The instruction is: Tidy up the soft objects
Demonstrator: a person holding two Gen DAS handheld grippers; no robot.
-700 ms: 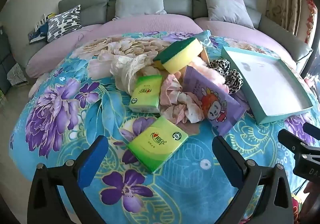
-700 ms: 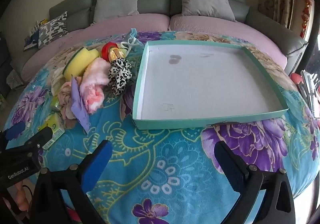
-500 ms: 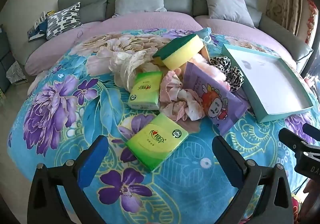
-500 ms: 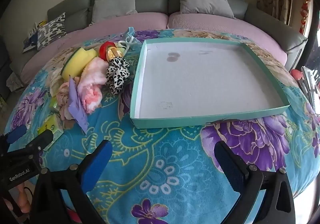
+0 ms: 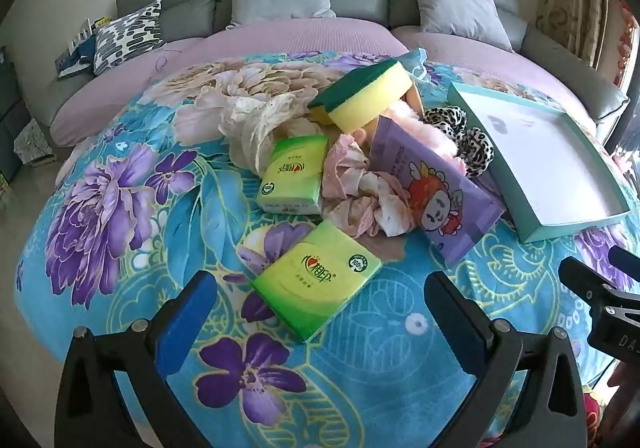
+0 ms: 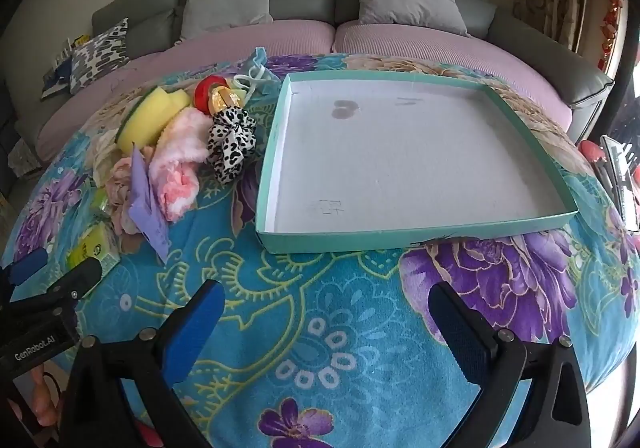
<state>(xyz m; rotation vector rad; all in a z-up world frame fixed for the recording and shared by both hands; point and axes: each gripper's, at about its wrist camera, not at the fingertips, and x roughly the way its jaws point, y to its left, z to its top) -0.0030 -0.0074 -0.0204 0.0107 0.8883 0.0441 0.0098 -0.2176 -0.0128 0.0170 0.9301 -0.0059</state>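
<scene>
Nearest green tissue pack (image 5: pixel 316 278) flat on the floral blanket (image 5: pixel 120 207), just ahead of the left gripper (image 5: pixel 320 312), long axis slanting from near-left to far-right, printed face up. Beyond it, the heap: a second tissue pack (image 5: pixel 292 175), a pink scrunchie (image 5: pixel 360 195), a purple pouch (image 5: pixel 432 199) leaning up, a yellow-green sponge (image 5: pixel 368 95) on top, a leopard scrunchie (image 5: pixel 468 139) at the right. Further right, the teal tray (image 6: pixel 400 240), nothing in it yet. Opening step by the look of it: nothing lifted, both tools spread wide and empty, right gripper (image 6: pixel 324 328) hovering before the tray's near wall. Next move likely a drop onto the near pack, with jaws turned across its short side, then a carry right into the tray.
</scene>
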